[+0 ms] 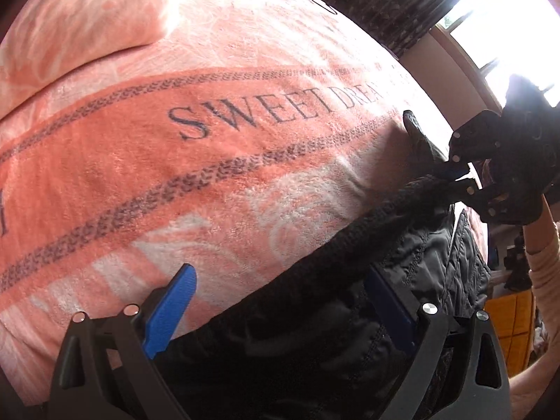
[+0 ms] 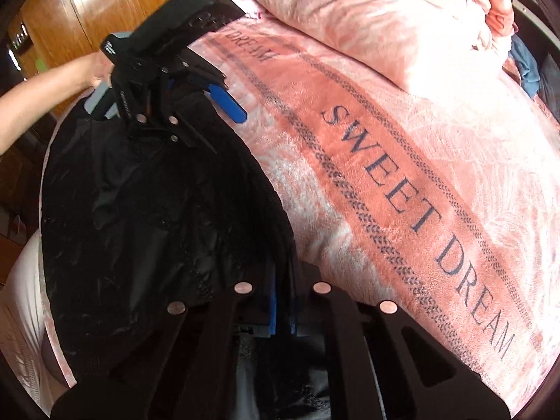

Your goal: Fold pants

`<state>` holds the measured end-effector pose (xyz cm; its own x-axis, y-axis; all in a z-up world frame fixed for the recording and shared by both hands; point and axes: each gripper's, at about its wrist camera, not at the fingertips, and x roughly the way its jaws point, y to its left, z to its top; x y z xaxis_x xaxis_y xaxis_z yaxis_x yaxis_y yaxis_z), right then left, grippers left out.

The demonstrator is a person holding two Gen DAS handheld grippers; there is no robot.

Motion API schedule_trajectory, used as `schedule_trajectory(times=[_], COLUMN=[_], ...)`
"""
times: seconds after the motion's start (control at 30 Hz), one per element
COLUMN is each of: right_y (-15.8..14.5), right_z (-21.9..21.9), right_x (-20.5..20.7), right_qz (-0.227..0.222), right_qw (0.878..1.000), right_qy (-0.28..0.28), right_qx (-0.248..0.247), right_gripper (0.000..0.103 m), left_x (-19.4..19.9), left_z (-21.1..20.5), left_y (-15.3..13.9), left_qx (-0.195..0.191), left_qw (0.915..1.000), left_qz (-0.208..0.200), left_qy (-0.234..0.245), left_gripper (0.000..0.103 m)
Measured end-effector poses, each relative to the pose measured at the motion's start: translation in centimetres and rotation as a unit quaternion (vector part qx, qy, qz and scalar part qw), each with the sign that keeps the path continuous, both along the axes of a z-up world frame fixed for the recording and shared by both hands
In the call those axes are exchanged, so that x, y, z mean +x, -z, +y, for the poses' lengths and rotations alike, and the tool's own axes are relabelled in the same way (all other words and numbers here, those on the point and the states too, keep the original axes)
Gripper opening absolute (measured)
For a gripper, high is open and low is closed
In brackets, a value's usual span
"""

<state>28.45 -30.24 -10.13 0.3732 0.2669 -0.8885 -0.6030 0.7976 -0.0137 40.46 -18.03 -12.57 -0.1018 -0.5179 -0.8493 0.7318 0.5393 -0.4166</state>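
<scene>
Black pants (image 2: 147, 210) lie closest, spread along the near edge of the bed, over a pink blanket (image 2: 402, 182) printed with "SWEET DREAM" that covers the whole bed; a folded pink quilt (image 2: 350, 17) sits at the far end. Both tools seem placed at opposite ends of the waistband so the cloth can be lifted evenly for a fold. At the right end, the right gripper (image 2: 281, 315) is pressed together, pinching the edge of the pants. At the left end, the left gripper (image 1: 280, 301) stands spread, straddling the fabric without clamping it.
</scene>
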Motion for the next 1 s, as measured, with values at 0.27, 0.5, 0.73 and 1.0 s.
schedule_trajectory(times=[0.27,0.5,0.73,1.0], right_y=[-1.0,-2.0,-7.1,-5.7], right_z=[0.0,0.4,3.1,7.2], right_x=[-0.9,-2.3,-10.2,-24.0], right_qz=[-0.027,-0.068,-0.169,-0.204], right_qw=[0.999,0.996,0.982,0.973], right_qy=[0.012,0.055,0.083,0.107], right_qx=[0.014,0.020,0.015,0.008], right_gripper=[0.004,0.004,0.004,0.004], left_x=[-1.6,-5.0,-15.3,-29.2], left_z=[-0.3,1.8,2.1,3.7], left_y=[0.9,-3.1,-11.2,-11.3], left_qx=[0.010,-0.011,0.045,0.069], left_qw=[0.9977,0.9962,0.9463,0.9016], left_qz=[0.032,-0.069,-0.320,-0.426], left_qy=[0.059,0.052,0.009,-0.028], left_gripper=[0.060,0.015,0.015,0.015])
